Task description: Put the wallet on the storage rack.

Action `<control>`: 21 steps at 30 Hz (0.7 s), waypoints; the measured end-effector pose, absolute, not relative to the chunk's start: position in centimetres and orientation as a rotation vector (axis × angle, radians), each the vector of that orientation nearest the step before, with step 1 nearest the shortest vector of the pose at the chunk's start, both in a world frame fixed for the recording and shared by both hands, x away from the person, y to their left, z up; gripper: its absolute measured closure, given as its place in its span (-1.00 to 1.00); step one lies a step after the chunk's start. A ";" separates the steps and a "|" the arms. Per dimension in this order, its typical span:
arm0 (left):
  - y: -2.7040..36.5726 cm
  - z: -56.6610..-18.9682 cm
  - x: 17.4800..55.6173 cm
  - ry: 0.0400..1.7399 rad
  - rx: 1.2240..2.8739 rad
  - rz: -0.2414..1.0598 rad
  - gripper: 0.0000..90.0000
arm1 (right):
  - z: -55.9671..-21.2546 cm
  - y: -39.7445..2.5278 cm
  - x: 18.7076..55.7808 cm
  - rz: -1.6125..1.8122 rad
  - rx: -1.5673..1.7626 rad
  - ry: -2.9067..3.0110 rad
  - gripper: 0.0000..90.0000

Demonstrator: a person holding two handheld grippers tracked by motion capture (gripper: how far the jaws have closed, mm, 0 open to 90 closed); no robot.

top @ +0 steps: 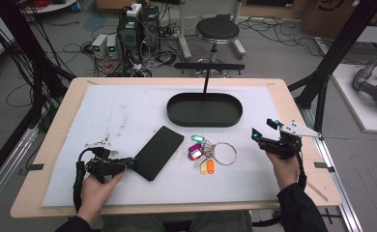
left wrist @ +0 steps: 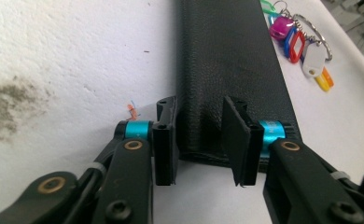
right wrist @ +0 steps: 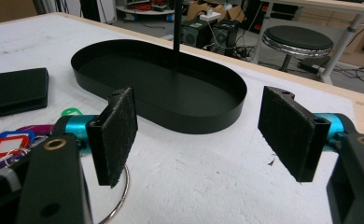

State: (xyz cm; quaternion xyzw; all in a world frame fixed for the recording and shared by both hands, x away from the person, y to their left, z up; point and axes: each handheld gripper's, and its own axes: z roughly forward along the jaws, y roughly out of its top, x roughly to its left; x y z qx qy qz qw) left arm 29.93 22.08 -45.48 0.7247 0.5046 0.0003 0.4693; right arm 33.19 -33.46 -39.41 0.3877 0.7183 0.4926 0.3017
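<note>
One black case [top: 157, 152] lies near the middle of the desk [top: 56, 140]. The left gripper [left wrist: 199, 140] sits at its near-left end, jaws apart on either side of that end's corner. Just right of the case lies one key ring with coloured tags [top: 208, 152]; behind it stands one black oval tray [top: 205, 110]. The right gripper [top: 266, 129] hovers near the right edge, jaws wide apart.

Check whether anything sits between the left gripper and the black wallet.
Nothing visible does. The left gripper is already at the near end of the black wallet, its open jaws on either side of that end. The key tags lie off to the wallet's side.
</note>
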 end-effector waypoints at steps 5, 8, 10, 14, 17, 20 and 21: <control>22.1 -45.3 29.9 1.215 1.785 0.018 0.58 | -39.4 -33.4 33.2 1.308 1.028 1.904 -0.36; 22.3 -45.0 29.9 1.189 1.780 0.021 0.66 | -39.4 -33.5 33.1 1.308 1.029 1.901 -0.36; 22.3 -44.7 29.9 1.167 1.780 0.030 0.69 | -39.4 -33.6 33.1 1.309 1.032 1.897 -0.36; 22.0 -43.7 29.6 1.097 1.802 0.099 0.72 | -39.3 -33.6 33.1 1.309 1.033 1.897 -0.36; 21.9 -42.9 29.4 1.026 1.809 0.158 0.74 | -39.3 -33.6 33.1 1.309 1.032 1.897 -0.36; 21.7 -41.9 29.0 0.939 1.832 0.231 0.74 | -39.3 -33.6 33.0 1.311 1.031 1.896 -0.36; 21.7 -41.6 28.9 0.908 1.841 0.254 0.75 | -39.3 -33.7 33.0 1.311 1.031 1.896 -0.36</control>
